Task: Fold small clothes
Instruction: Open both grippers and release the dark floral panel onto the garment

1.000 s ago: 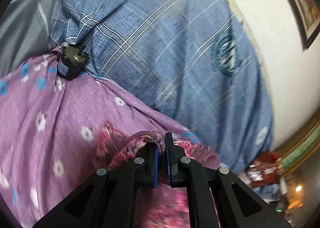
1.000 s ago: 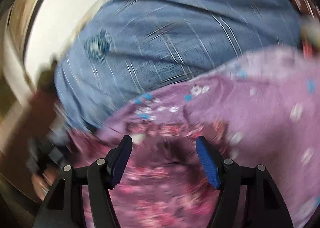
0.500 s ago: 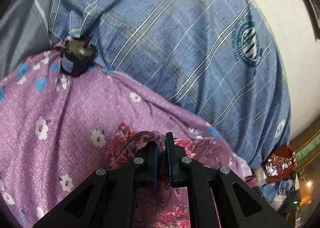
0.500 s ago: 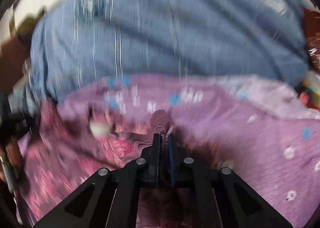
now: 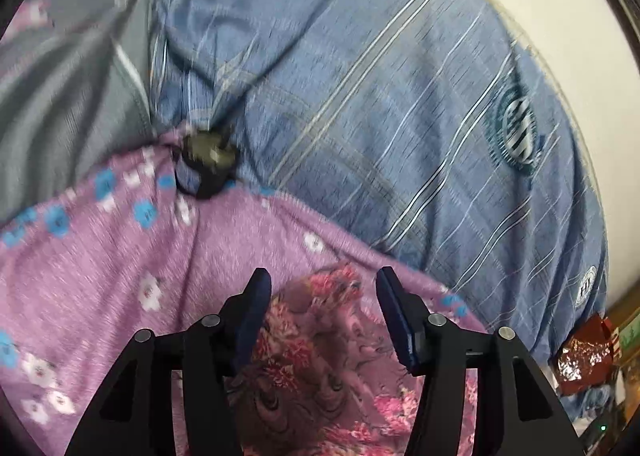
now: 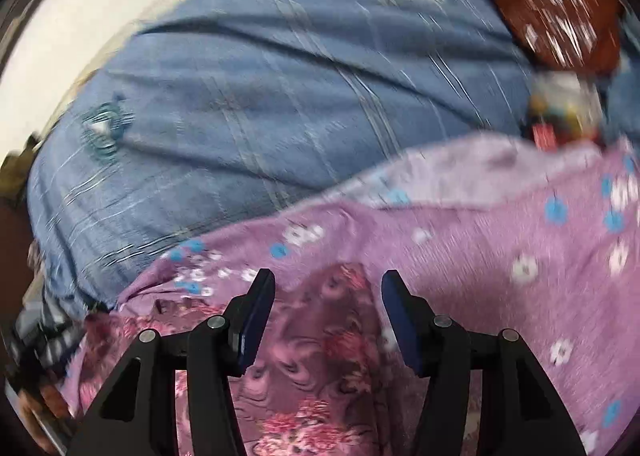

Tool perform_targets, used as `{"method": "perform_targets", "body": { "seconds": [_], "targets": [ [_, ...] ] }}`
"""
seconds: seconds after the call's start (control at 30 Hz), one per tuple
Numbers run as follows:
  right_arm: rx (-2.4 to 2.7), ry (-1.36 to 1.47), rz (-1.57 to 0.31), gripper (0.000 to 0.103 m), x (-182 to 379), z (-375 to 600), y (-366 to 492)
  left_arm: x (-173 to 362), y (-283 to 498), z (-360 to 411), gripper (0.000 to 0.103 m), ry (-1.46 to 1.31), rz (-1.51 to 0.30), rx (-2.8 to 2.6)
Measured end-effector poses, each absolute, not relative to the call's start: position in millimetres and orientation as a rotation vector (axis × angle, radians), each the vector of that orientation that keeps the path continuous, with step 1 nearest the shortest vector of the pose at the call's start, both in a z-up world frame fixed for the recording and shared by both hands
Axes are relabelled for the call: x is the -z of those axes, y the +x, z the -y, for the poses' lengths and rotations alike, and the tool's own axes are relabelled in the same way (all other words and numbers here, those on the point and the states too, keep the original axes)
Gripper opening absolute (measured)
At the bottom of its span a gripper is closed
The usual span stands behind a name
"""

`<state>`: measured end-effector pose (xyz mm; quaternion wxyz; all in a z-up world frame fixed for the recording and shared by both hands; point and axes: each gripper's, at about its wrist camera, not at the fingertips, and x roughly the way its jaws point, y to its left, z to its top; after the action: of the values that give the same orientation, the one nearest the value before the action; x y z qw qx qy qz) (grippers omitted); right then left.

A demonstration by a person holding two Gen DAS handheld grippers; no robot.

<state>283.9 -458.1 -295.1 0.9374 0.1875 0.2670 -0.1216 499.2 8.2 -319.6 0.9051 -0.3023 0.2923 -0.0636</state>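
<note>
Garment: a small pink floral garment (image 5: 328, 356) is seen lying near the cameras, on top of a lilac flowered sheet (image 5: 120, 276); its far edge is bunched between the finger lines in both views (image 6: 320, 336)
Left gripper (image 5: 320, 296): the fingers are held wide apart, one on either side of the garment's raised edge; nothing is clamped
Right gripper (image 6: 326, 298): the fingers are likewise spread, straddling a fold of the same cloth; no grip is made
Step in hand: a release is judged to be under way, the edge having been laid down at the end of one fold; how many folds remain cannot be told, since most of the garment is hidden below the frames
Next move: a fresh edge would need to be found and pinched by both grippers, then carried across evenly, so that the soft cloth is not dragged or the sheet caught with it
Surroundings: a blue striped bedcover (image 5: 380, 115) is spread farther off; a dark plug (image 5: 206, 165) rests at the sheet's far left edge; a red foil packet (image 6: 552, 7) lies far right
</note>
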Motion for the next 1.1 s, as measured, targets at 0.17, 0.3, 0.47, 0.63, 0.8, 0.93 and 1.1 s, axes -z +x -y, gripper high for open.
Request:
{"method": "perform_targets", "body": {
  "seconds": [0.17,0.3,0.47,0.63,0.8,0.93,1.1],
  "targets": [
    [0.049,0.309,-0.623,0.027,299,411,302,307,476,17,0.059,-0.488,-0.646,0.179],
    [-0.105,0.196,-0.675,0.025,306,354,311,317,468,53,0.059,-0.357,-0.762,0.239],
    [-0.143,0.124,-0.789,0.027,328,309,324,351,472,74,0.059,-0.167,-0.925,0.165],
    [-0.040,0.173,-0.904,0.025,362,325,343,346,468,58,0.060,-0.164,-0.931,0.109],
    [-0.121,0.214,-0.785,0.030,333,322,323,324,449,51,0.060,-0.207,-0.864,0.108],
    [-0.216,0.162,-0.799,0.032,334,295,322,341,451,66,0.060,-0.144,-0.943,0.125],
    [-0.177,0.071,-0.914,0.032,364,274,332,351,449,74,0.070,-0.071,-0.953,0.105]
  ]
}}
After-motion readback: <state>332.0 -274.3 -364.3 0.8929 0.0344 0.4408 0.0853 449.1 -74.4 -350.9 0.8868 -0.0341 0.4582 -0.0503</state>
